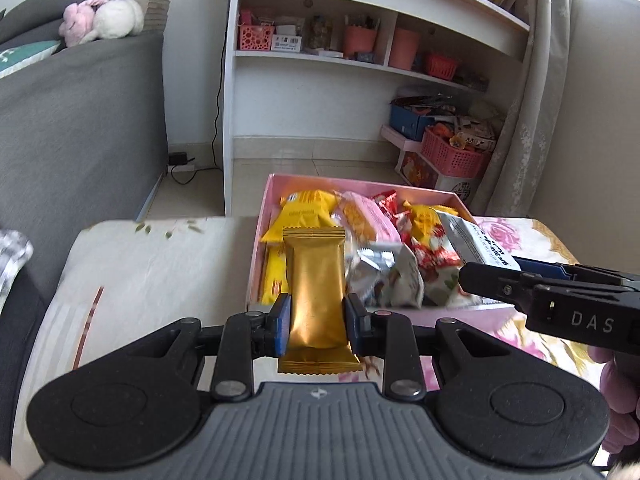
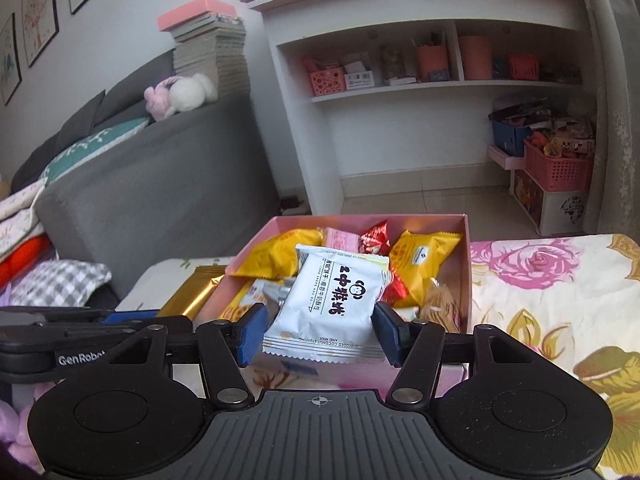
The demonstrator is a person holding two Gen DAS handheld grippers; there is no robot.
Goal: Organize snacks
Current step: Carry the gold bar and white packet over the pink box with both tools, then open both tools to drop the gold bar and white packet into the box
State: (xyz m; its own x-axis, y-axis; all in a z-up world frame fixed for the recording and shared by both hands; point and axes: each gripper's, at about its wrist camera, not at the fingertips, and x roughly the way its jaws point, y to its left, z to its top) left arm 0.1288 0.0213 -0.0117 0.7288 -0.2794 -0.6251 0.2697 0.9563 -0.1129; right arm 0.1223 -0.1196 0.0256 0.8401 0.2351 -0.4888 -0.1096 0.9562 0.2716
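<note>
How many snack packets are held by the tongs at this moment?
2. The left tongs grip a gold foil bar packet; the right tongs grip a white square biscuit packet. Both are held near the pink cardboard box.

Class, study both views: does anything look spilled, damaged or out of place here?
Nothing looks spilled or damaged. The pink box holds a loose jumble of snack packets. The left gripper holds a gold bar, and the right gripper a white packet.
</note>
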